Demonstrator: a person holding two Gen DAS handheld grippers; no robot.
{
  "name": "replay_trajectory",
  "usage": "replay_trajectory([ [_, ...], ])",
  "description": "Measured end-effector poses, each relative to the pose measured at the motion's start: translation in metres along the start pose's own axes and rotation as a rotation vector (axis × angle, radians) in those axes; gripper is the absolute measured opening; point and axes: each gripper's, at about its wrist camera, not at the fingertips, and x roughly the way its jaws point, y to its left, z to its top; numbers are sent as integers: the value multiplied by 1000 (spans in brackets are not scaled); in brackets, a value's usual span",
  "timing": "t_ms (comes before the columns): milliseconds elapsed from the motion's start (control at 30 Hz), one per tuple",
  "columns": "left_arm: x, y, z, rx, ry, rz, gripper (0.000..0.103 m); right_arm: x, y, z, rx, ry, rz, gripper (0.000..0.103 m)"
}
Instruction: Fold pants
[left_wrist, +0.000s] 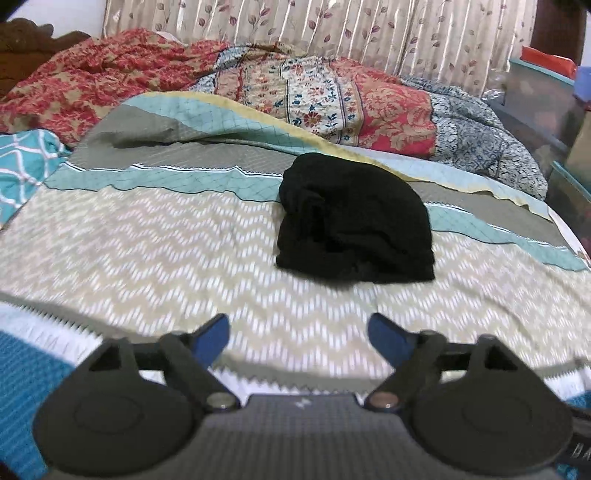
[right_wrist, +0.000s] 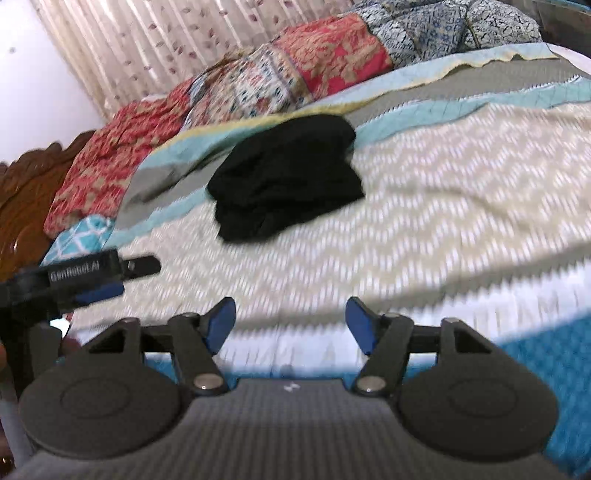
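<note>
While both grippers gape empty, folded pants lie compact, no clear long axis.

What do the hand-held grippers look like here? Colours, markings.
Both match: left hand-held gripper and right hand-held gripper have black linkage arms, blue pads, round black discs, silver pivot screws and a ribbed grey body. The left one's side reads "GenRobot.AI" in white.

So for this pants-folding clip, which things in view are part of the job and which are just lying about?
Part of the job:
- black pants, bundled on the bedspread
- left gripper, open
- right gripper, open

Just lying about:
- floral quilt
- teal patterned cloth
- curtain
</note>
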Motion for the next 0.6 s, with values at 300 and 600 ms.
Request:
replay_trajectory([
  [300,-34,-6,-31,32,27,51,103,-26,24,-37,7,-4,7,89],
  [600,-24,-11,-45,81,99,207,103,-18,32,-43,47,11,-50,90],
])
